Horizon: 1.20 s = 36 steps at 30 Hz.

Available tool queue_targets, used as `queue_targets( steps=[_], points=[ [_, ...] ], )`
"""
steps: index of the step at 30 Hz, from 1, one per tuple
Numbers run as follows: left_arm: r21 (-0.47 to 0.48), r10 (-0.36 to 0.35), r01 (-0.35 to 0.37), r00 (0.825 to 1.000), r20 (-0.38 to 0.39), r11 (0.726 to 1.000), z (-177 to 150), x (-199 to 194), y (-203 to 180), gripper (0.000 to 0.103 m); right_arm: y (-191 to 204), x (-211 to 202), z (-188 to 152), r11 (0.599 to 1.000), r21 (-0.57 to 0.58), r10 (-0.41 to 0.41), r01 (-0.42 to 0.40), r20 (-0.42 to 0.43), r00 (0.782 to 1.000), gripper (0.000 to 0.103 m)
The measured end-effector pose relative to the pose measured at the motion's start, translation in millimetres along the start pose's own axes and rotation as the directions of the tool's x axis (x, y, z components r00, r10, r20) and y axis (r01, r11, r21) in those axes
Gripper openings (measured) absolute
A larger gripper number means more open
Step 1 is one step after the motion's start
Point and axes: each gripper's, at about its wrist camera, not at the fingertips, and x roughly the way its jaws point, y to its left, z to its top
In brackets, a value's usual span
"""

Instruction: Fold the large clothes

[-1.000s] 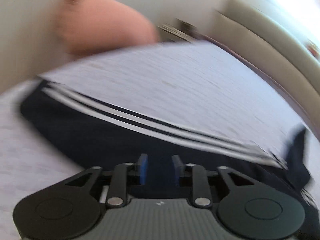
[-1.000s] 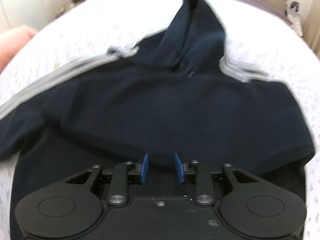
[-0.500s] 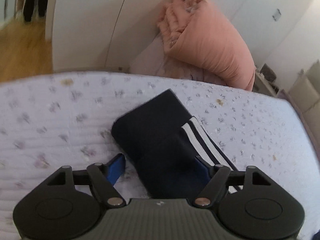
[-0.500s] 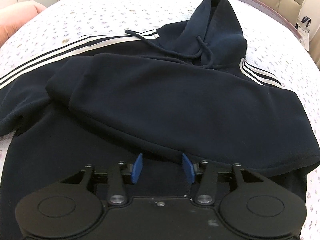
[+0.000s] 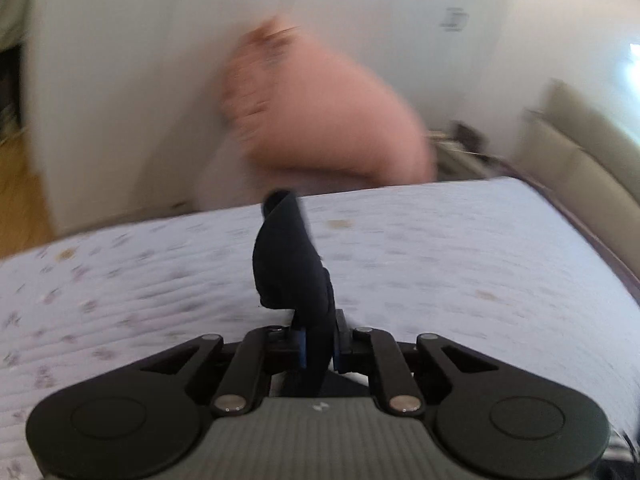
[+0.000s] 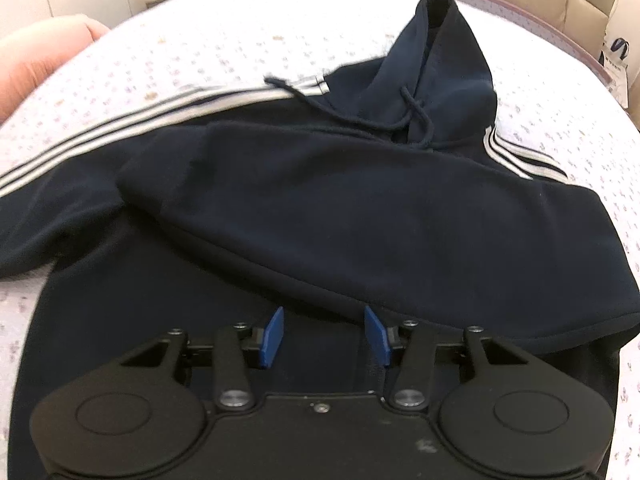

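Left gripper [image 5: 319, 344] pinching navy sleeve cuff [image 5: 290, 264], raised above quilted bedspread [image 5: 440, 248]. Right gripper [image 6: 323, 338] spread over hoodie [image 6: 360, 208]; other sleeve folded across chest.

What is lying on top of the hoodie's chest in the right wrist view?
One folded sleeve lies across the hoodie chest, cuff end pointing left. The drawstring rests above it near the hood. Any print under the sleeve is hidden.
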Motion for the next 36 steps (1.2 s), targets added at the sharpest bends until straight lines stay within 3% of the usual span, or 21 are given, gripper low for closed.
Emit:
queue_targets(
  steps=[3,6,8,12,17,18,19,21,22,24,26,27,29,30,33,36],
  points=[
    [0.137,-0.129,0.127,0.992,0.012,0.982,-8.6,-24.4,-56.5,0.012,-4.0,-10.7,-3.2,1.0,0.009,0.026,-0.026,0.031,0.999,0.057],
    [0.237,-0.278,0.276,0.96,-0.025,0.932,-24.3,-45.5,-114.0,0.012,-11.3,-20.5,-6.2,0.998,0.026,0.051,-0.053,0.05,0.997,0.057],
    [0.282,-0.385,0.388,0.92,-0.067,0.877,-39.2,-61.4,-155.2,0.012,-19.3,-27.7,-9.1,0.997,0.033,0.066,-0.068,0.066,0.996,0.057],
    [0.341,-0.565,0.587,0.807,-0.172,0.734,-79.8,-95.2,-240.4,0.012,-44.0,-43.2,-12.8,0.996,0.054,0.072,-0.077,0.094,0.993,0.057],
    [0.354,-0.696,0.742,0.664,-0.273,0.569,-132.1,-128.1,-330.6,0.014,-86.7,-64.8,-16.0,0.993,0.102,0.045,-0.058,0.124,0.991,0.057],
    [0.349,-0.708,0.769,0.634,-0.31,0.536,-145.7,-129.4,-346.6,0.021,-95.7,-68.4,-16.8,0.992,0.113,0.038,-0.053,0.128,0.991,0.057],
    [0.35,-0.705,0.784,0.617,-0.35,0.512,-162.2,-128.3,-361.2,0.024,-104.1,-70.5,-17.7,0.991,0.124,0.032,-0.048,0.13,0.991,0.057],
    [0.347,-0.672,0.8,0.6,-0.435,0.49,-195.6,-118.2,-377.8,0.057,-120.2,-71.3,-20.7,0.989,0.144,0.023,-0.042,0.127,0.992,0.057],
    [0.344,-0.643,0.797,0.604,-0.471,0.497,-209.2,-113.7,-380.6,0.062,-127.6,-69.4,-22.3,0.987,0.156,0.021,-0.04,0.122,0.992,0.057],
    [0.344,-0.58,0.778,0.623,-0.524,0.525,-228.9,-103.4,-375.2,0.06,-139.4,-63.1,-24.6,0.984,0.175,0.024,-0.043,0.109,0.994,0.057],
    [0.341,-0.55,0.75,0.652,-0.522,0.566,-232.9,-100.3,-356.6,0.062,-148.2,-54.6,-23.3,0.979,0.196,0.039,-0.059,0.104,0.994,0.063],
    [0.338,-0.534,0.723,0.68,-0.502,0.603,-231.0,-98.8,-344.1,0.062,-152.2,-50.2,-21.3,0.974,0.213,0.055,-0.077,0.106,0.993,0.066],
    [0.321,-0.51,0.678,0.72,-0.471,0.661,-218.8,-89.6,-327.3,0.062,-159.2,-43.0,-13.2,0.961,0.244,0.099,-0.126,0.119,0.988,0.078],
    [0.313,-0.495,0.651,0.743,-0.45,0.692,-210.2,-86.4,-317.9,0.062,-161.5,-39.0,-7.8,0.953,0.261,0.124,-0.156,0.134,0.983,0.078],
    [0.305,-0.408,0.521,0.838,-0.362,0.797,-180.0,-77.8,-288.7,0.061,-163.2,-22.0,11.4,0.932,0.285,0.183,-0.223,0.162,0.97,0.081],
    [0.276,-0.312,0.391,0.905,-0.288,0.878,-149.4,-65.5,-263.9,0.06,-164.4,2.1,25.4,0.909,0.325,0.229,-0.261,0.133,0.964,0.081]
  ],
)
